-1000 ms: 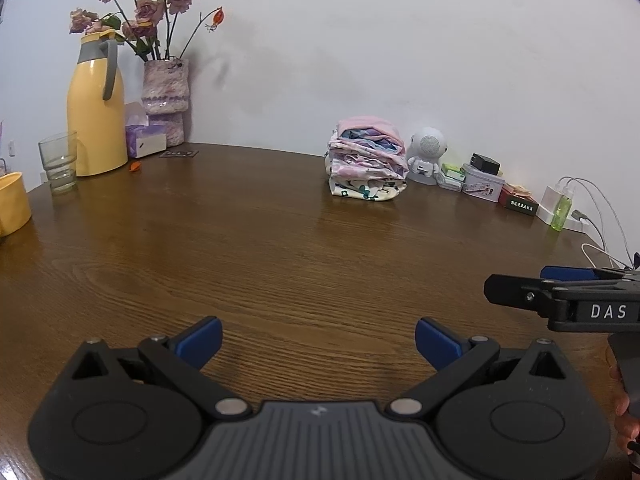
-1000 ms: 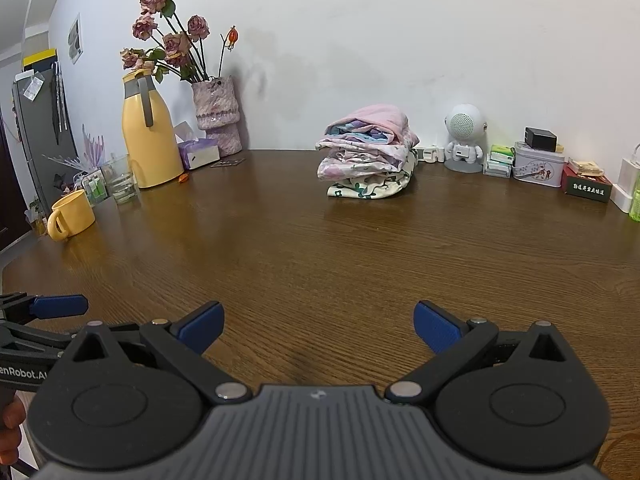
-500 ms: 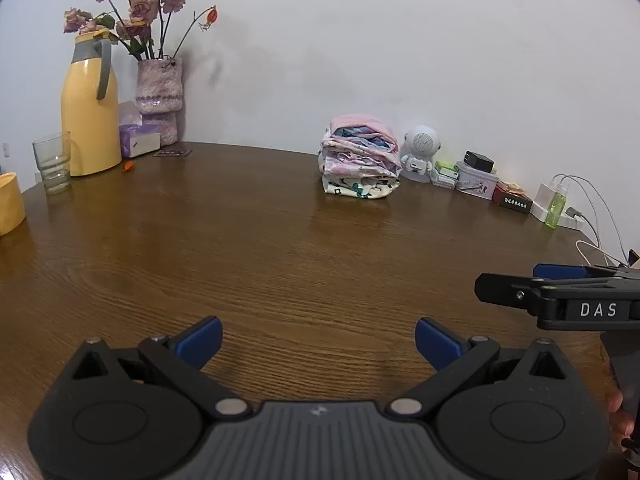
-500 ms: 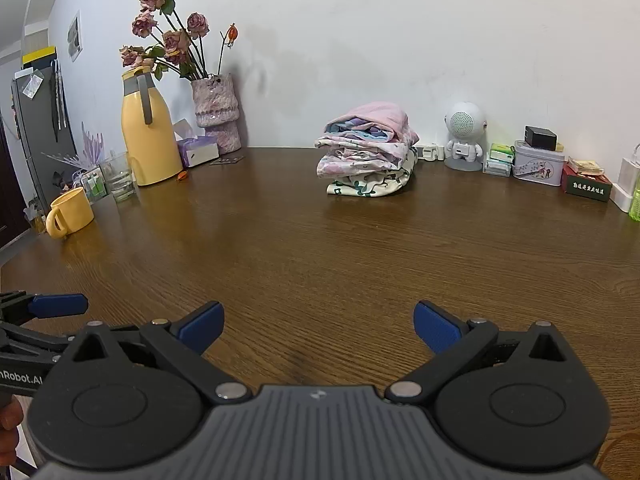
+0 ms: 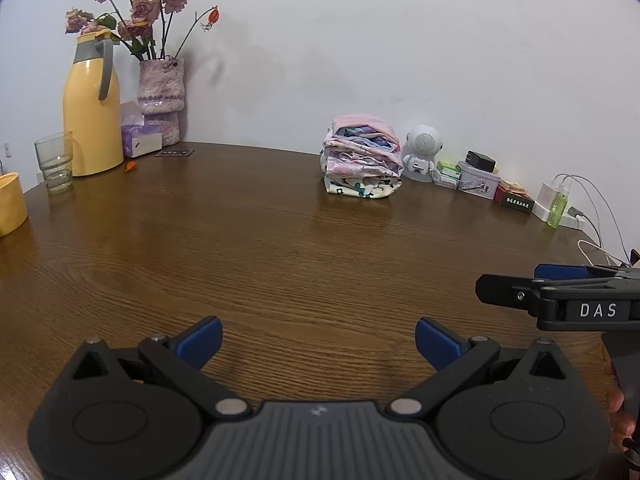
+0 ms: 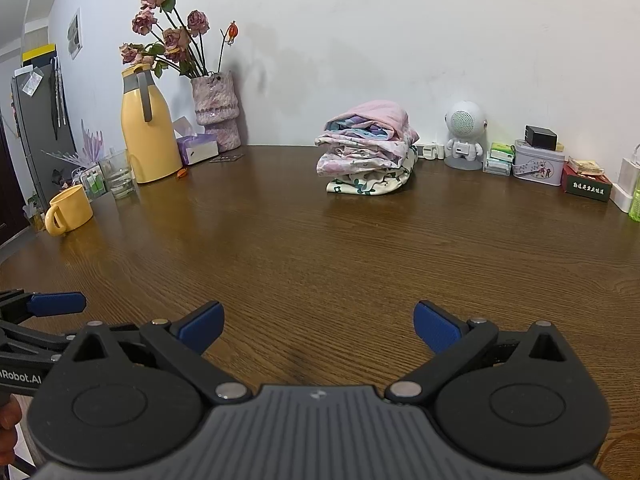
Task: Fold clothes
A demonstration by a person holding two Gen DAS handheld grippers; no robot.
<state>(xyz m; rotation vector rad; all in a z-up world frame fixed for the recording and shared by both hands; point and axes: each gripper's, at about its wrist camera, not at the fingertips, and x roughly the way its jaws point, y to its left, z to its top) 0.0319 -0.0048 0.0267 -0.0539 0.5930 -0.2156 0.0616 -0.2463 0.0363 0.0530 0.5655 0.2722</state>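
At the far left of the wooden table (image 5: 280, 248) stand a yellow mug (image 6: 68, 210), a glass (image 5: 54, 162) and a yellow thermos (image 5: 92, 104). The left gripper (image 5: 318, 340) hovers over bare wood, jaws spread wide and empty. A stack of folded clothes (image 6: 368, 150) sits at the back near the wall, well apart from both tools. The right gripper (image 6: 318, 326) is likewise agape, holding nothing.

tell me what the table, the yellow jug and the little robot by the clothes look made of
Table: wood or wood veneer, brown with clear grain lines and a soft sheen.
Yellow jug: smooth glossy shell, likely plastic or coated metal, with a grey handle; the look leaves it open.
Little robot: white glossy plastic, apparently, with a dotted grille on its round head.
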